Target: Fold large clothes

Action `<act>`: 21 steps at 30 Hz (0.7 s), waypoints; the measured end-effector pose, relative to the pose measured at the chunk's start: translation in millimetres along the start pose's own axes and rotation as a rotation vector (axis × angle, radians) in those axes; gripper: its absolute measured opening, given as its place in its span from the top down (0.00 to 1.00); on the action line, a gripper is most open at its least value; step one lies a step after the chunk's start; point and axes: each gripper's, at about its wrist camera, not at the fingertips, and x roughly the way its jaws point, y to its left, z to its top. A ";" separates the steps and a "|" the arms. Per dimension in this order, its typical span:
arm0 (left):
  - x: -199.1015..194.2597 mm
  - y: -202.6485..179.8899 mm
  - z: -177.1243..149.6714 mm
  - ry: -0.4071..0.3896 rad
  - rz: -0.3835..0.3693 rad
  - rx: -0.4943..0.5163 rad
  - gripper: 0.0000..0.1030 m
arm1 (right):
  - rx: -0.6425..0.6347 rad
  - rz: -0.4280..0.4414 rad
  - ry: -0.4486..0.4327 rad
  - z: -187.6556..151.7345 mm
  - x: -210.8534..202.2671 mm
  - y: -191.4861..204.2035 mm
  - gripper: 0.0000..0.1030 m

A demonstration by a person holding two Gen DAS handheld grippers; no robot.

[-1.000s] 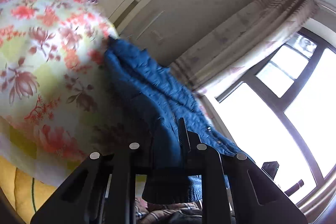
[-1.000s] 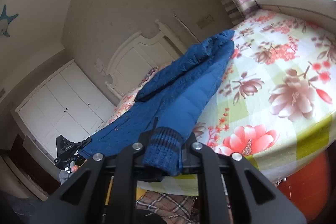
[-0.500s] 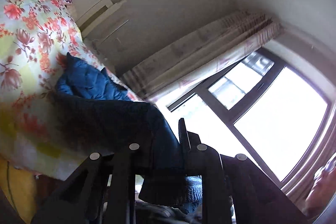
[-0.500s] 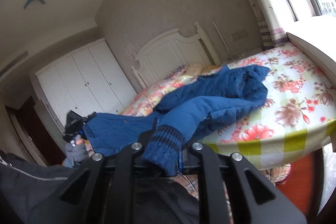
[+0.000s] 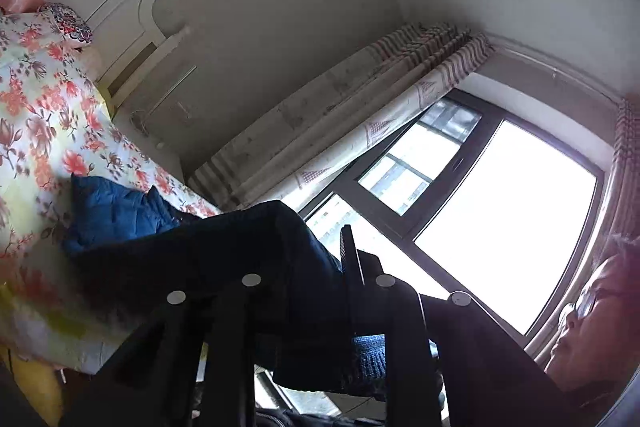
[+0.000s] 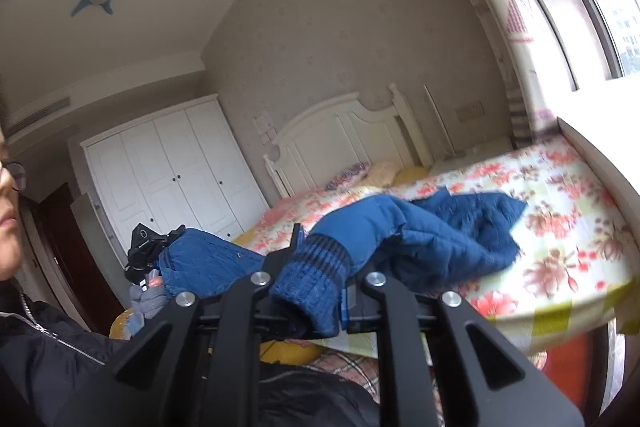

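A blue quilted jacket (image 6: pixel 452 235) lies bunched on the floral bedspread (image 6: pixel 560 227), with both sleeves pulled off the near edge. My right gripper (image 6: pixel 316 303) is shut on one ribbed sleeve cuff (image 6: pixel 312 283). My left gripper (image 5: pixel 316 311) is shut on the other sleeve (image 5: pixel 240 251), whose knit cuff (image 5: pixel 368 355) hangs below the fingers. The left gripper also shows in the right wrist view (image 6: pixel 146 253), holding blue fabric at the left. The jacket's body shows in the left wrist view (image 5: pixel 116 211) on the bed.
A white headboard (image 6: pixel 344 135) and pillows (image 6: pixel 384 171) stand at the bed's far end. A white wardrobe (image 6: pixel 172 171) is to the left. A window (image 5: pixel 500 215) with curtains (image 5: pixel 340 115) runs along the bed's right side. The person's face (image 5: pixel 588 327) is close.
Both grippers pulled back and up from the bed, dragging the sleeves with them. The jacket went from stretched out to bunched on the bedspread. Both views tilted toward the walls and ceiling.
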 end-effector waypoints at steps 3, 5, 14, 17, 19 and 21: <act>43.6 38.3 32.5 0.010 0.072 -0.102 0.81 | 0.027 0.030 -0.059 22.0 3.9 -4.9 0.86; 87.5 90.9 52.4 0.038 0.165 -0.253 0.80 | 0.076 -0.023 -0.051 39.7 28.4 -24.8 0.86; 208.3 316.5 61.5 0.283 0.572 -0.610 0.73 | 0.491 -0.283 0.165 49.0 220.6 -226.1 0.58; 200.9 332.2 59.1 0.272 0.502 -0.628 0.62 | 0.608 -0.336 0.227 17.4 250.1 -273.5 0.35; 198.4 329.4 60.5 0.289 0.492 -0.575 0.61 | 0.653 -0.309 0.214 -3.2 252.4 -290.5 0.35; 193.2 322.6 60.3 0.294 0.499 -0.536 0.60 | 0.666 -0.273 0.182 -12.3 249.4 -294.6 0.35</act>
